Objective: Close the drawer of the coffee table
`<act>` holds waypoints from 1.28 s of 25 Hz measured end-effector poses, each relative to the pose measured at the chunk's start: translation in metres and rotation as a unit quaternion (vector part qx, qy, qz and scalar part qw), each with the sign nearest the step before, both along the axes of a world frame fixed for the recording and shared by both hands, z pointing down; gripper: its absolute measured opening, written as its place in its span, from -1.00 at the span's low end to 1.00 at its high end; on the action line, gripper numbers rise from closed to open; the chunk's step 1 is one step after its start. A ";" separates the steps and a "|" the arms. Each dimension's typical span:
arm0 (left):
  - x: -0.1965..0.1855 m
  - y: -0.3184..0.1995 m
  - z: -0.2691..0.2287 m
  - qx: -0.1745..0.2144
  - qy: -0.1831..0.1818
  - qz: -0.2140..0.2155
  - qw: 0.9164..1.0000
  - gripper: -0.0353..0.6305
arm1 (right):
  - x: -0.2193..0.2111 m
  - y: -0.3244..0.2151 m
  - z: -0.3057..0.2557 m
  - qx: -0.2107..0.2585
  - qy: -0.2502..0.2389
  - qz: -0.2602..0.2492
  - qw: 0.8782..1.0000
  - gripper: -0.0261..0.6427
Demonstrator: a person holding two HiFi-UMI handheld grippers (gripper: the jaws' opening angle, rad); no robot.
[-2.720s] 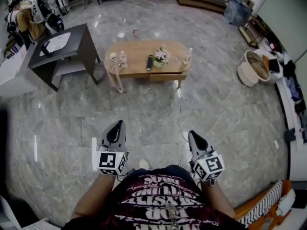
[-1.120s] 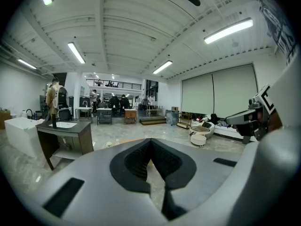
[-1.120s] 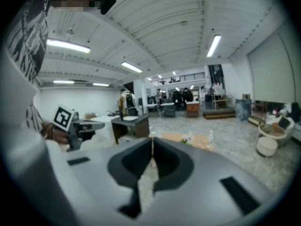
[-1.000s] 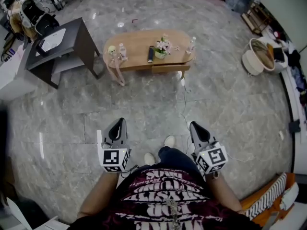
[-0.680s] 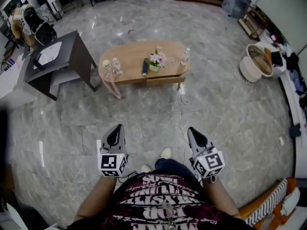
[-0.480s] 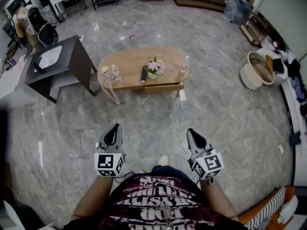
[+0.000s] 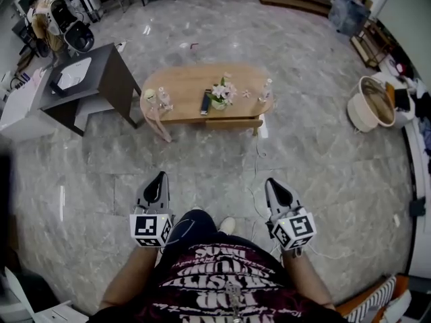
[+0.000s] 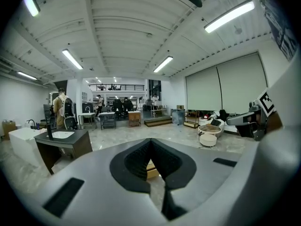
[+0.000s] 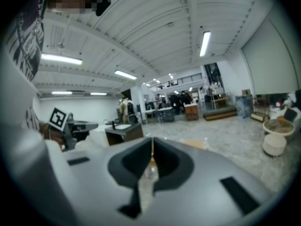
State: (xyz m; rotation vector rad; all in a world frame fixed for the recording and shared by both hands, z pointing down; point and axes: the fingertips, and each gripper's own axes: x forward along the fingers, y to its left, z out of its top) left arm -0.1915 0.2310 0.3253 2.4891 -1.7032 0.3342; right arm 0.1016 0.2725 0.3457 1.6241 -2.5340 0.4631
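The oval wooden coffee table stands on the marble floor well ahead of me. Its drawer sits under the front edge, right of centre, and juts out a little. On top are a flower pot, a dark remote and small bottles. My left gripper and right gripper hover side by side near my body, far short of the table, both shut with nothing in them. In the left gripper view the left gripper has its jaws together, and a bit of the table shows past them.
A dark side table with a white basin stands left of the coffee table. A white cable and power strip lie on the floor by the drawer's right end. A round basket sits far right. A person with a backpack stands far left.
I have walked a little nearer to the coffee table. A knee in dark trousers has swung forward between the grippers. Both grippers stay shut and level.
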 end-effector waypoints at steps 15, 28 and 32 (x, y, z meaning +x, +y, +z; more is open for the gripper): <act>0.034 -0.065 0.051 -0.049 0.025 0.039 0.998 -0.82 | 0.003 -0.035 0.037 -0.075 0.027 0.009 0.997 -0.82; 0.057 -0.162 0.028 -0.014 0.048 0.092 0.994 -0.82 | 0.008 -0.110 0.005 -0.039 0.061 0.040 0.997 -0.82; 0.054 -0.185 0.022 -0.005 0.049 0.100 0.994 -0.82 | 0.003 -0.134 0.000 -0.031 0.060 0.049 0.997 -0.82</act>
